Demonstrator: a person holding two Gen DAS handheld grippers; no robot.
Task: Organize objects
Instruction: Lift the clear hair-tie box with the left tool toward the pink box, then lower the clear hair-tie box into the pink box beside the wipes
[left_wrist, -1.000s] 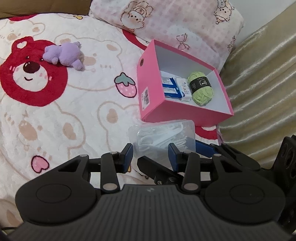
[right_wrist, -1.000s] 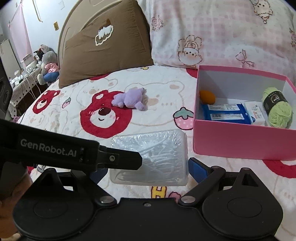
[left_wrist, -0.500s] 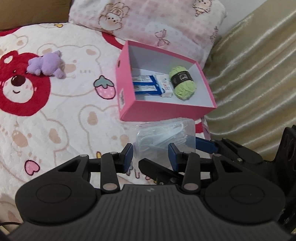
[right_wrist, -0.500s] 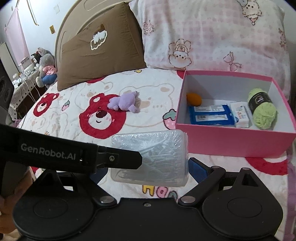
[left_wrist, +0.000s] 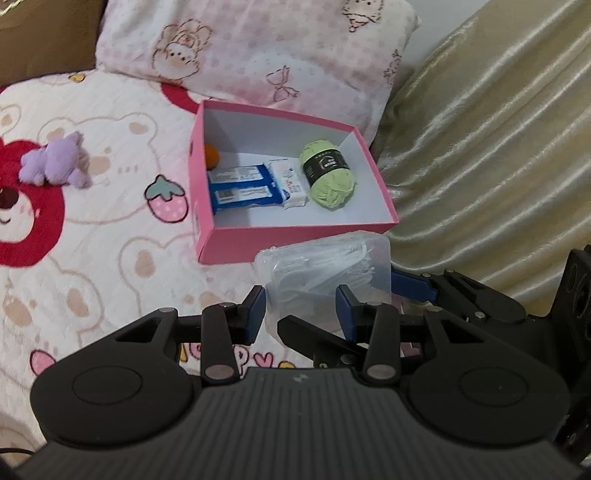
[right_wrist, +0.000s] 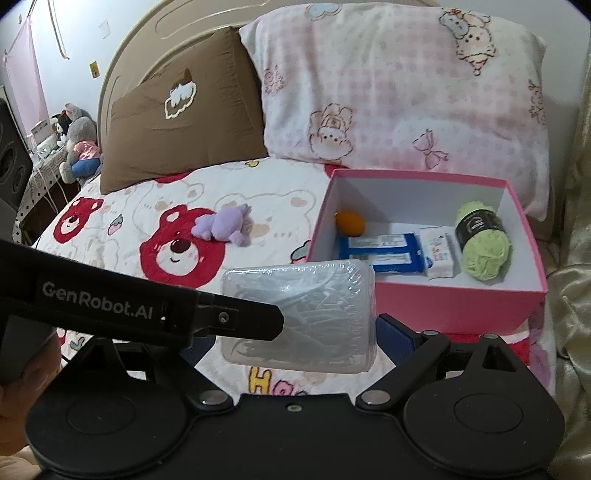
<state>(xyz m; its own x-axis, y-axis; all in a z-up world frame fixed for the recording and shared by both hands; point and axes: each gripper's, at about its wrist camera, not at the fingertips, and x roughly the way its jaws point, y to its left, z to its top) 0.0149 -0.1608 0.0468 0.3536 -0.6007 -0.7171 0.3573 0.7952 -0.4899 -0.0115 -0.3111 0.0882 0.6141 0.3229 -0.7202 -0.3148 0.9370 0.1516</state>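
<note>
A clear plastic box of thin white pieces hangs above the bear-print bedspread, between the blue pads of the right gripper; the left pad is hidden behind the other gripper's black finger, so the hold looks firm but cannot be fully confirmed. Beyond it sits an open pink box holding an orange ball, blue packets, a white pack and green yarn. A purple plush lies on the bedspread.

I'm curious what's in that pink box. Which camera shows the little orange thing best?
The right wrist view: the orange thing lies in plain sight in the pink box's back corner. In the left wrist view the box's near wall hides most of it.
</note>
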